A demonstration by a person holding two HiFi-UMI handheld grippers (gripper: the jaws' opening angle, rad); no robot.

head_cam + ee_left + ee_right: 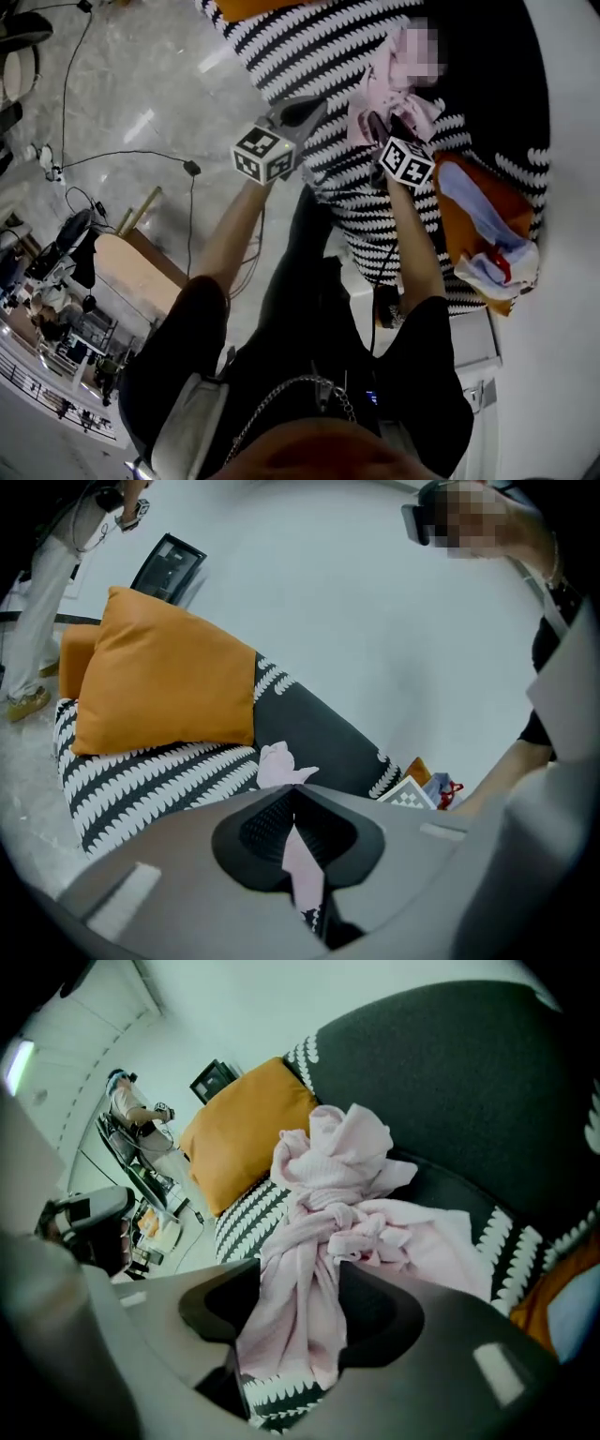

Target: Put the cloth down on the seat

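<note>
A crumpled pink cloth (394, 80) lies on the black-and-white striped sofa seat (309, 47), against the dark backrest (469, 1082). In the right gripper view the cloth (347, 1176) is bunched, and a fold runs down between the jaws. My right gripper (300, 1279) stands wide and open around that fold; in the head view it (380, 127) hovers at the cloth's near edge. My left gripper (292, 794) has its jaws closed together on a thin pink strip of the cloth (302, 864). In the head view it (305, 111) is just left of the cloth.
An orange cushion (164, 682) leans on the seat's far end. Another orange cushion (487, 202) with a blue-and-white item (497, 244) lies to the right. Cables (122, 155) and a wooden table (141, 267) are on the floor. A person (136, 1110) stands in the background.
</note>
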